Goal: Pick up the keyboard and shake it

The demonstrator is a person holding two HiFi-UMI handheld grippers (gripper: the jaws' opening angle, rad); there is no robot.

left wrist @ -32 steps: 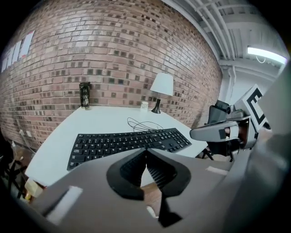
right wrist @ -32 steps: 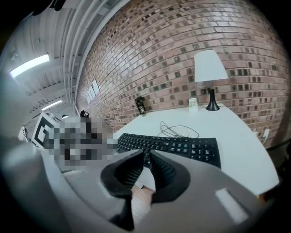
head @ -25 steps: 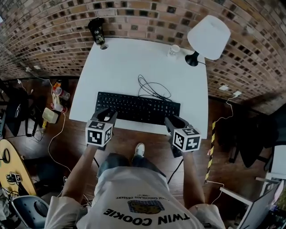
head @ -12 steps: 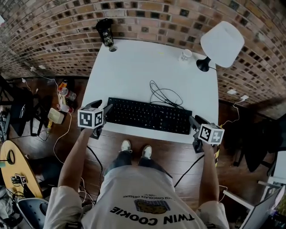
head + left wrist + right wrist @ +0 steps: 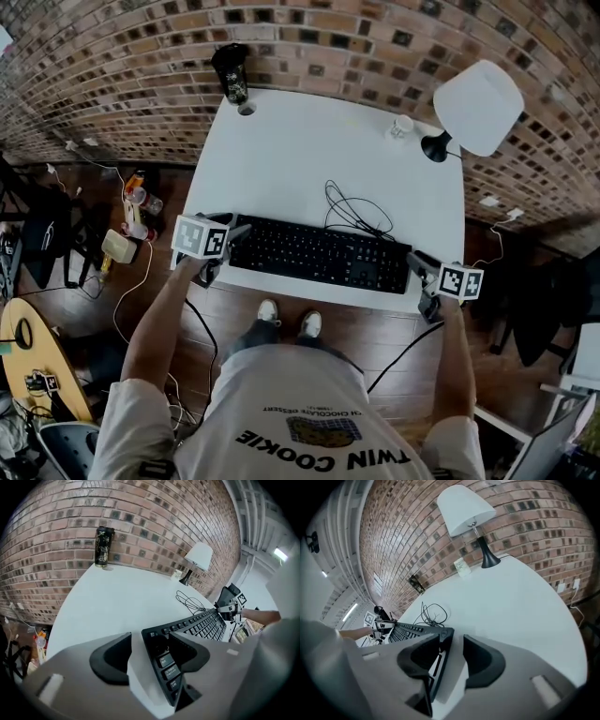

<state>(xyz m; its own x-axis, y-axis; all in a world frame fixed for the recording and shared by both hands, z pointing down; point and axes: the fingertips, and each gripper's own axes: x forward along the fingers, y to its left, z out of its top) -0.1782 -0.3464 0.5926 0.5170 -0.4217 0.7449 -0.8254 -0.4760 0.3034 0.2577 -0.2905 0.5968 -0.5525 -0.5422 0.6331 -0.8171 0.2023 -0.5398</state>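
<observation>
The black keyboard (image 5: 319, 255) lies flat near the front edge of the white table (image 5: 309, 150), its cable (image 5: 352, 211) coiled behind it. My left gripper (image 5: 234, 232) is at the keyboard's left end and open. In the left gripper view that end (image 5: 161, 660) sits between the jaws (image 5: 150, 653), close to the right one, with bare table showing beside the left one. My right gripper (image 5: 418, 277) is at the right end, also open. In the right gripper view the keyboard's corner (image 5: 440, 641) lies by the left jaw of the gripper (image 5: 450, 656), with a gap to the right one.
A black tumbler (image 5: 231, 73) stands at the table's far left corner. A small cup (image 5: 401, 127) and a white lamp (image 5: 478, 103) stand at the far right, against the brick wall. Cables, bottles and chairs clutter the floor on both sides.
Both grippers have moved from the keyboard's front edge out to its two ends, and their jaws have opened wider. The keyboard still lies on the table.
</observation>
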